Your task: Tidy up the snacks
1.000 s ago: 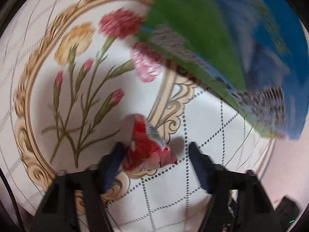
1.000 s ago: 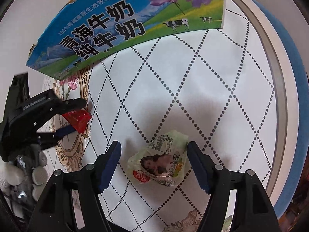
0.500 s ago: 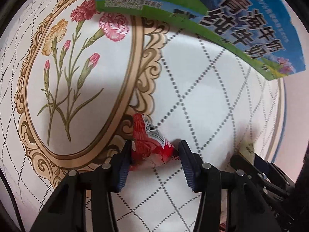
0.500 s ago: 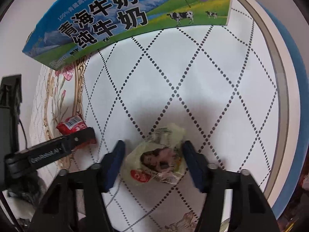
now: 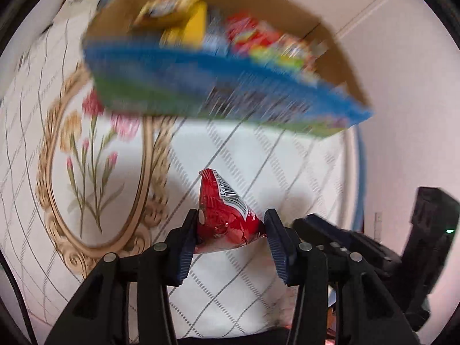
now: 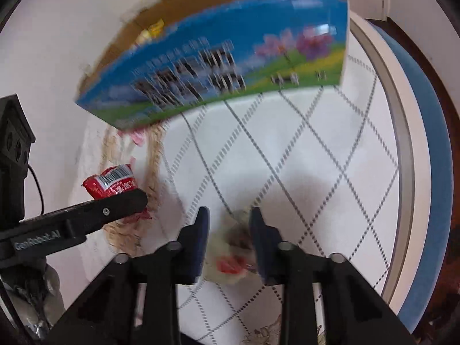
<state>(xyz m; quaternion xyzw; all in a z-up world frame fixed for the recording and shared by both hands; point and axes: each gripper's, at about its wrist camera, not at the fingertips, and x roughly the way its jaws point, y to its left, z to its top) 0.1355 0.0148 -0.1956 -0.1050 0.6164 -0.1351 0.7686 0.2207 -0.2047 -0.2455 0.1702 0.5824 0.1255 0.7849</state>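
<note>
Red pack (image 5: 227,218): crinkly foil with a barcode strip, pinched between the left claw's (image 5: 231,224) two blue pads (image 5: 187,238), sticking out past the tips and off the cloth. Right-wrist view shows it too (image 6: 110,181), poking out over the claw's black finger.
Left claw: squeezed in on the red pack, pointing steeply down.
Cloth (image 5: 258,169): white with a dotted diamond grid, plus a gold oval frame (image 5: 143,172) with pink and yellow flowers on the left.
Box (image 5: 218,89): blue and green carton with an open top, sitting at the far side of the cloth, pretty blurry. Inside you can make out a yellow bag (image 5: 172,5) and some red and green wrappers (image 5: 267,43), nothing readable.
Pale pack (image 6: 230,253): cream wrapper with a red spot, blurry, clamped between the right claw's (image 6: 230,230) pads.
Right claw: pressed in on the pale pack, also aimed down. In the left-wrist view it's the black body at lower right (image 5: 345,244).
Table edge (image 6: 402,172): white rim with a blue band, curving down the right.
</note>
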